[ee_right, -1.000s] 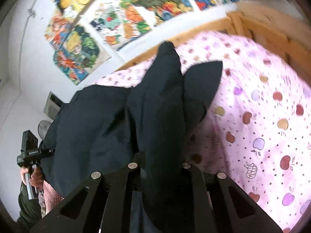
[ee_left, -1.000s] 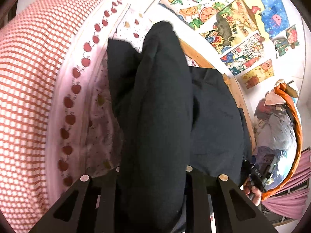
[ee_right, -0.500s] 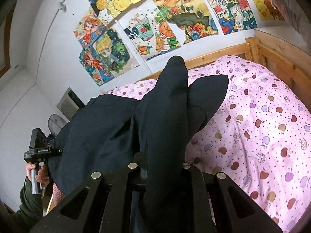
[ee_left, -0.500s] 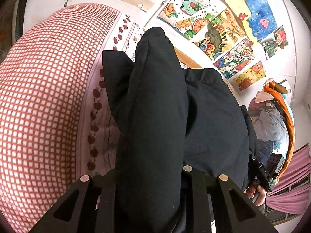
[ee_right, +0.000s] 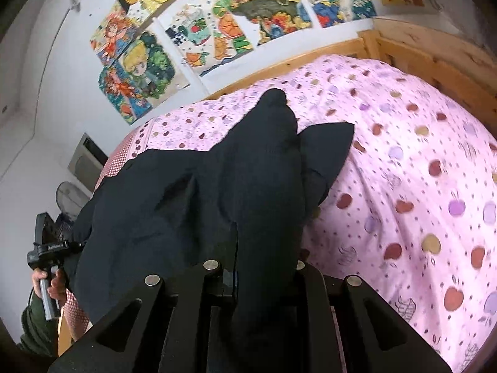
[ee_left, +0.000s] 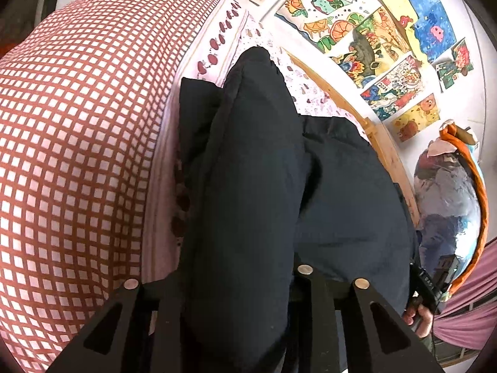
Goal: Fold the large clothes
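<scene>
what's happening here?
A person with a claw in each hand is folding a dark garment over a bed with a pink apple-print cover. The left claw and right claw each pinch a bunch of it, holding it up above the bed.

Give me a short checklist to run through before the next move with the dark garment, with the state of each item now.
1. Left hand-held gripper shut on the dark garment: ok.
2. Right hand-held gripper shut on the garment: ok.
3. Garment spans between both grippers: ok.
4. Pink bedsheet beyond the garment bare for laying down: ok.
5. Checked blanket clear of the garment: cannot tell, they meet at the edge.
6. Lower hem hanging even: cannot tell, hidden.
</scene>
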